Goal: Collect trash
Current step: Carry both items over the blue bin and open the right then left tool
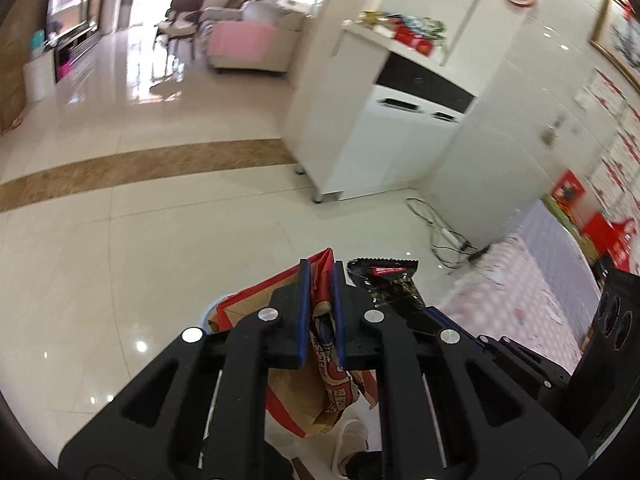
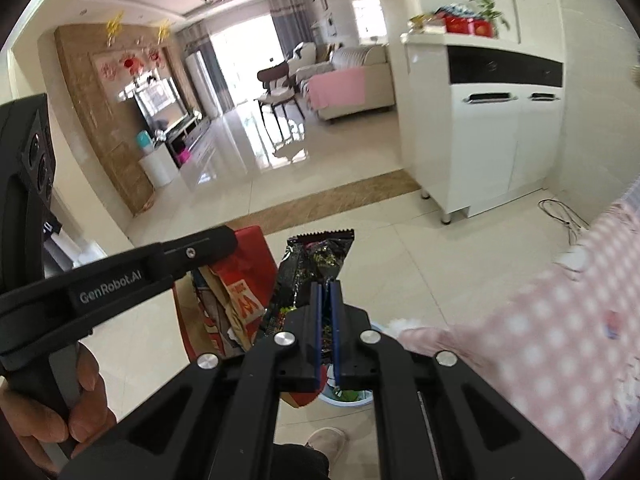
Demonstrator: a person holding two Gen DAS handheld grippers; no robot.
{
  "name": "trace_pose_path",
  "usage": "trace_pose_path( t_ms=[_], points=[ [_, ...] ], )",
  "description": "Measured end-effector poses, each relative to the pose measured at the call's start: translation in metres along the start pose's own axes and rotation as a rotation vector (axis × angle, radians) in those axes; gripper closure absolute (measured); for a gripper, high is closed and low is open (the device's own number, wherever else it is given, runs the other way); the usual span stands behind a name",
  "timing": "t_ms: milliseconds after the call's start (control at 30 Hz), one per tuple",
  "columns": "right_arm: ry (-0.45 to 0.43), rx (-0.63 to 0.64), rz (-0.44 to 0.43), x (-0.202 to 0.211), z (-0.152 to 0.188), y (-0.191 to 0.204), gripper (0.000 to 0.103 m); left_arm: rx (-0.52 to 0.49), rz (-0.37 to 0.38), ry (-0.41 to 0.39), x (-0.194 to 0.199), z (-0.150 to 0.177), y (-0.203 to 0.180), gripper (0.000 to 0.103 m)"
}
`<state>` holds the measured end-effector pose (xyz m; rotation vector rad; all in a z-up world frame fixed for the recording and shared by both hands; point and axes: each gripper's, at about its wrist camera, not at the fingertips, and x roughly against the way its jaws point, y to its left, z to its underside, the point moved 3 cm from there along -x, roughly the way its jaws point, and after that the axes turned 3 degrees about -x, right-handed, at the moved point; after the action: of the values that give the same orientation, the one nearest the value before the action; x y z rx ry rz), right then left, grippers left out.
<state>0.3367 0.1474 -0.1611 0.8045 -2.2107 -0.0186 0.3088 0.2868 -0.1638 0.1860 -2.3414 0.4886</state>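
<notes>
My left gripper (image 1: 321, 270) is shut on a crumpled red and brown paper bag (image 1: 304, 396), held up above the floor. The bag also shows in the right wrist view (image 2: 236, 292), under the left gripper's arm. My right gripper (image 2: 327, 286) is shut on a black snack wrapper (image 2: 316, 256) with a serrated top edge. The wrapper shows in the left wrist view (image 1: 388, 284) just right of the bag. A round white bin (image 2: 344, 396) lies below both grippers, mostly hidden.
A table with a pink dotted cloth (image 2: 552, 328) stands at the right. A white cabinet (image 2: 492, 120) stands ahead, with cables (image 2: 560, 210) on the floor beside it. The person's slipper (image 2: 328, 440) is below. A shiny tiled floor (image 1: 120, 272) stretches ahead.
</notes>
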Motion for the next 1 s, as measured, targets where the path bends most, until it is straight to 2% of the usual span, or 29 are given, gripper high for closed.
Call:
trace_pose_path(
  t_ms=[233, 333, 400, 433, 533, 700, 867, 1000],
  points=[
    [0.061, 0.012, 0.012, -0.07, -0.004, 0.011, 0.098, 0.077, -0.063, 0.06, -0.045, 0.002, 0.052, 0.092],
    [0.069, 0.031, 0.036, -0.093, -0.003, 0.014, 0.094, 0.101, -0.092, 0.078, -0.059, 0.002, 0.068, 0.092],
    [0.09, 0.016, 0.038, -0.109, -0.003, 0.013, 0.072, 0.112, -0.115, 0.086, -0.067, 0.003, 0.077, 0.092],
    [0.092, 0.002, 0.041, -0.117, -0.005, 0.012, 0.069, 0.117, -0.123, 0.089, -0.071, 0.003, 0.081, 0.092],
    [0.107, -0.028, 0.027, -0.129, -0.003, 0.01, 0.067, 0.12, -0.137, 0.1, -0.078, 0.005, 0.087, 0.092],
    [0.102, -0.041, 0.048, -0.132, 0.001, 0.003, 0.052, 0.118, -0.14, 0.117, -0.091, 0.008, 0.09, 0.092],
    [0.107, -0.038, 0.049, -0.131, 0.004, 0.0, 0.048, 0.106, -0.134, 0.124, -0.098, 0.009, 0.083, 0.092],
    [0.083, -0.014, 0.091, -0.124, 0.006, 0.0, 0.045, 0.089, -0.133, 0.123, -0.101, 0.009, 0.077, 0.092]
  ],
)
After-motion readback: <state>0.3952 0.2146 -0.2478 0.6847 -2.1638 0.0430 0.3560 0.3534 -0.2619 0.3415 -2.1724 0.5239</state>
